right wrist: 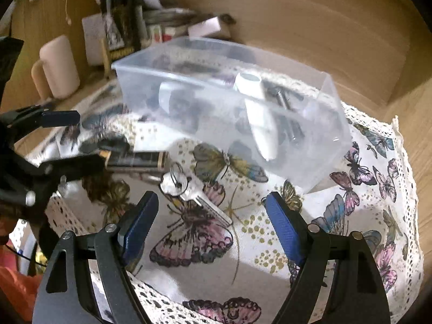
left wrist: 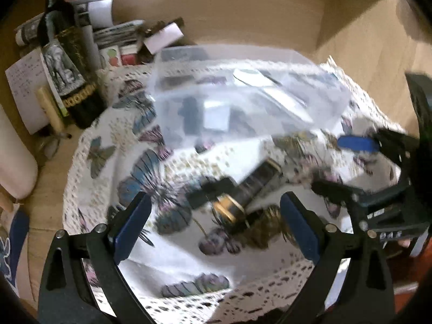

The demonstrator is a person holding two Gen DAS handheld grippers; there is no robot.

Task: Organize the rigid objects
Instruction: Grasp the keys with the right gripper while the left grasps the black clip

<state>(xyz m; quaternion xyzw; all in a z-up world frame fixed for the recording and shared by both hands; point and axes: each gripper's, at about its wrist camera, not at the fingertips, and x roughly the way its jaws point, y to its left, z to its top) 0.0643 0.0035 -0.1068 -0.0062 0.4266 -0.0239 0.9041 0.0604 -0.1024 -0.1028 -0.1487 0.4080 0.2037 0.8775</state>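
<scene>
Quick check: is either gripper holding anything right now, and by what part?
Nothing held. The left gripper and right gripper are both open; the key and black-and-gold tube lie loose on the cloth.

No legible text anywhere; gold lettering on the dark bottle's label (left wrist: 78,95) too blurred to read.

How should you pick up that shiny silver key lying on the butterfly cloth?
Probably by the flat silver key's round head, coming straight down with the open right hand-held gripper. The key lies flat on the butterfly-print tablecloth, so only its thin edges offer grip, and the head is its widest part.
</scene>
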